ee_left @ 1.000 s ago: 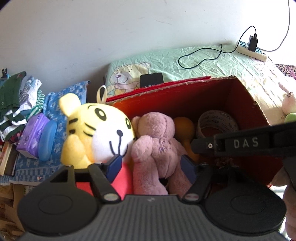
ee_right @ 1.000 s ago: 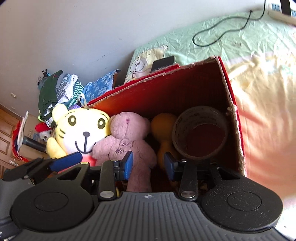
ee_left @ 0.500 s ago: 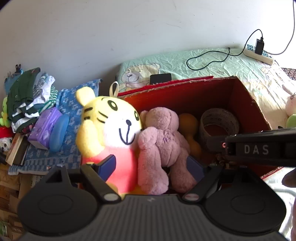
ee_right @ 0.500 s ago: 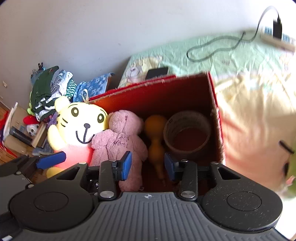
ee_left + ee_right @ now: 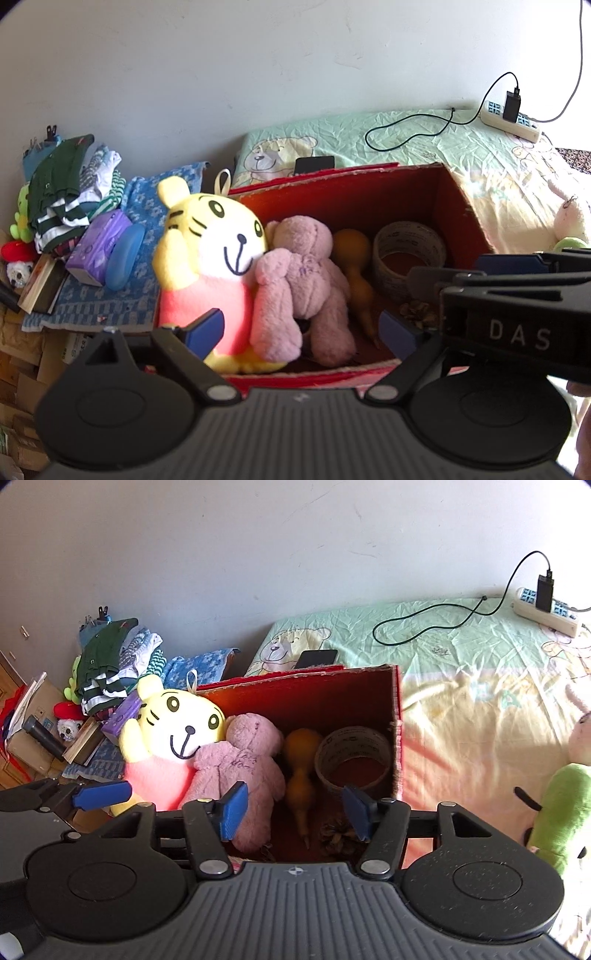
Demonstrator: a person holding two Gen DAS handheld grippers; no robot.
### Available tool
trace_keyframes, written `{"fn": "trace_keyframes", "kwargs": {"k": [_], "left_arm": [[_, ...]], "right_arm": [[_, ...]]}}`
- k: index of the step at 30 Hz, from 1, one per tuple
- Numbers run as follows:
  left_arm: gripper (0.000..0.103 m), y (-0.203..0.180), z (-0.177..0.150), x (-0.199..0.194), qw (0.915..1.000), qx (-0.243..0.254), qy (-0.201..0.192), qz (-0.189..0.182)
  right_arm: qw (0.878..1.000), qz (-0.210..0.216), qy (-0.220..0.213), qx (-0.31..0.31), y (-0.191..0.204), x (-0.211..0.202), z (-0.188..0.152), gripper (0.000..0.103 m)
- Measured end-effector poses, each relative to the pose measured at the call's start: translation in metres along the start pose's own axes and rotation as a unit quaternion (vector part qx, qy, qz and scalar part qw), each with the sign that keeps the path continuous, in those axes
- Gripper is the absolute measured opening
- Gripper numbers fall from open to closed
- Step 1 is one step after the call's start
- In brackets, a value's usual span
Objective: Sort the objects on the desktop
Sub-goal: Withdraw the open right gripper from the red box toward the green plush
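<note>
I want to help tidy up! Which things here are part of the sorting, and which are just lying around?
Part of the sorting:
red box
yellow tiger plush
pink teddy
orange gourd
tape roll
pine cone
green plush toy, outside the box

Just lying about:
phone
power strip
pile of clothes
purple box

The left gripper [image 5: 301, 328] sits low in the centre of its own view, its two blue-padded fingers [image 5: 205, 330] spread wide apart with nothing between them. The right gripper [image 5: 293, 810] fills the bottom of its view the same way, fingers [image 5: 232, 810] parted and empty. In the left wrist view the right gripper's dark body crosses the right edge of the frame; in the right wrist view a blue finger of the left gripper shows at the lower left edge.
</note>
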State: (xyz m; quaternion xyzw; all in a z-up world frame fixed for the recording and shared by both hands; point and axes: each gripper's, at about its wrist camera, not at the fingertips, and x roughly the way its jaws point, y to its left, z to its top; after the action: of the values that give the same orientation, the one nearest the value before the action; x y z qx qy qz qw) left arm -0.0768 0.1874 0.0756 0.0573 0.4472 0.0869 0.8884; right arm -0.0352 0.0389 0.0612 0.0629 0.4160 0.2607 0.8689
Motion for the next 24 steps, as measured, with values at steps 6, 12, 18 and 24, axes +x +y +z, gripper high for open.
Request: {"fn": "trace_keyframes", "kwargs": {"k": [6,12,18,24], "left_arm": [[0.096,-0.016,-0.008,-0.01,0.9999,-0.014,0.01,0.002],[0.098,-0.036,-0.017,-0.019,0.9996,-0.021,0.016,0.004],[0.098,-0.057,-0.026,-0.019,0.9992,-0.025,0.031,0.005],[0.098,-0.073,-0.034,-0.014,0.998,-0.034,0.053,0.003]], "right_arm": [[1.0,0.005,0.002,-0.001,-0.013,-0.014,-0.009,0.06],[1.0,0.009,0.007,0.002,-0.029,-0.026,-0.018,0.06],[1.0,0.01,0.019,0.005,-0.045,-0.032,-0.028,0.06],[0.999,0.006,0.033,0.005,-0.06,-0.035,-0.037,0.06]]}}
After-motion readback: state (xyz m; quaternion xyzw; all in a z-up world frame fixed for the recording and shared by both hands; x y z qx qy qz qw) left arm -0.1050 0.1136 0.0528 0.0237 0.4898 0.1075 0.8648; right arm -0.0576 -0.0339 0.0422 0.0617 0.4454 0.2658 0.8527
